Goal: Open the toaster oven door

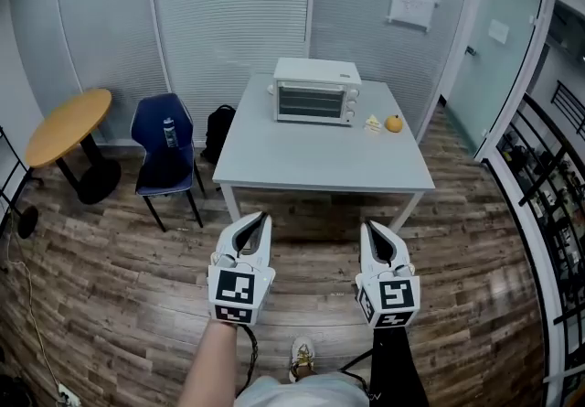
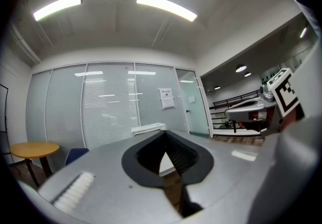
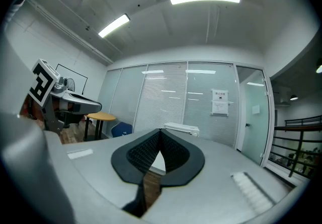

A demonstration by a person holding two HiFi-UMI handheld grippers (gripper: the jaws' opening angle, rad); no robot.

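Toaster oven point(image 1: 316, 91) stands far off, its door details indistinct

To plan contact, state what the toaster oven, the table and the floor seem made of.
Toaster oven: white matte casing, likely painted metal; the door has a dark see-through pane, probably glass.
Table: smooth pale grey top, laminate or painted board; thin white legs, likely metal.
Floor: brown planks with visible grain, real wood or vinyl unclear.

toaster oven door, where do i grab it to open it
Probably the top edge of the toaster oven door, coming from the front: it faces you, shut, left of the knobs. Its handle is too small to make out.
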